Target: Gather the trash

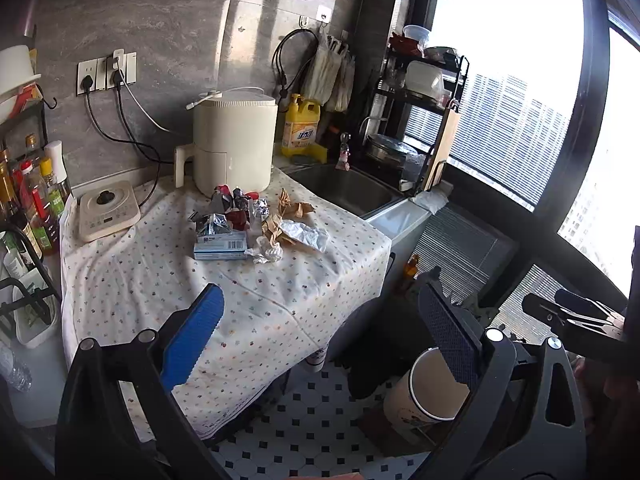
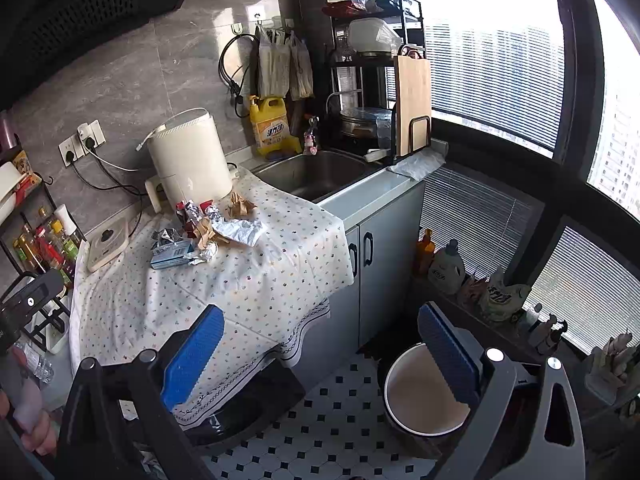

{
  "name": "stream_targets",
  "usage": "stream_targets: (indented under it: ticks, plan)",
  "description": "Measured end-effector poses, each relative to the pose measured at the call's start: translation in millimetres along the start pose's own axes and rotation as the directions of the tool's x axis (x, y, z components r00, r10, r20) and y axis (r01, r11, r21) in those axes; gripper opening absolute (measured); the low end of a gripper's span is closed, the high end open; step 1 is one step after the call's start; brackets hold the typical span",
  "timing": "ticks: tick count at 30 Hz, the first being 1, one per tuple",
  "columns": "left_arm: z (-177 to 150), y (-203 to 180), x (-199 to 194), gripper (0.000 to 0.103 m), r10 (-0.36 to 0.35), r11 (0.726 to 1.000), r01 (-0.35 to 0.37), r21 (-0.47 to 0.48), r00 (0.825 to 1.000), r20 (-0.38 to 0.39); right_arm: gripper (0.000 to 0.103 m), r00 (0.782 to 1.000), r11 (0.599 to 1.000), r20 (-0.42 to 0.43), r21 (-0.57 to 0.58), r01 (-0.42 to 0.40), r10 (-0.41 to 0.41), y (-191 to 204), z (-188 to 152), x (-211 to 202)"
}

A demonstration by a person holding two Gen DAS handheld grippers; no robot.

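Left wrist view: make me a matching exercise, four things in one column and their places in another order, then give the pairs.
Things:
1. trash pile
2. bucket
3. detergent bottle
4. cutting board

Places:
A. on the floor by the cabinet
B. behind the sink, at the wall
C. upright against the dish rack
D. on the dotted cloth, in front of the cream appliance

Pairs: 1-D, 2-A, 3-B, 4-C

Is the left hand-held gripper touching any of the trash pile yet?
Apart. The left wrist view shows the left hand-held gripper open and empty, with a stretch of bare tablecloth between its fingertips and the trash pile.
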State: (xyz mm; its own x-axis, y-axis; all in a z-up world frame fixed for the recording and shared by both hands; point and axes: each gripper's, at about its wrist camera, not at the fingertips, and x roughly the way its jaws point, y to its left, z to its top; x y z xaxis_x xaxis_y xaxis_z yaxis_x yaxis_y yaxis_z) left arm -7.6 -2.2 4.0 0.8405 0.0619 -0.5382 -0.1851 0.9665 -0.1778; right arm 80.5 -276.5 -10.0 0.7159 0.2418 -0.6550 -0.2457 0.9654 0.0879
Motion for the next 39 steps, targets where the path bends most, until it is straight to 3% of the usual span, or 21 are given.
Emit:
stream_targets:
  ticks: [27,39]
  plan:
    - [-3,-7,9,0.097,0.033,0.999,-0.033,-0.022,0.999,-0.005,0.095,1.000,1.000,-0.013,-0.009,-0.023,0.023,-5,3,13]
    - [-9,-22,34,0.097,0.072,0.995,-0.074,-0.059,0.997,-0.029,0.095,0.997,0.998,-0.060,-0.021,-0.058,0.057,-34,7,45]
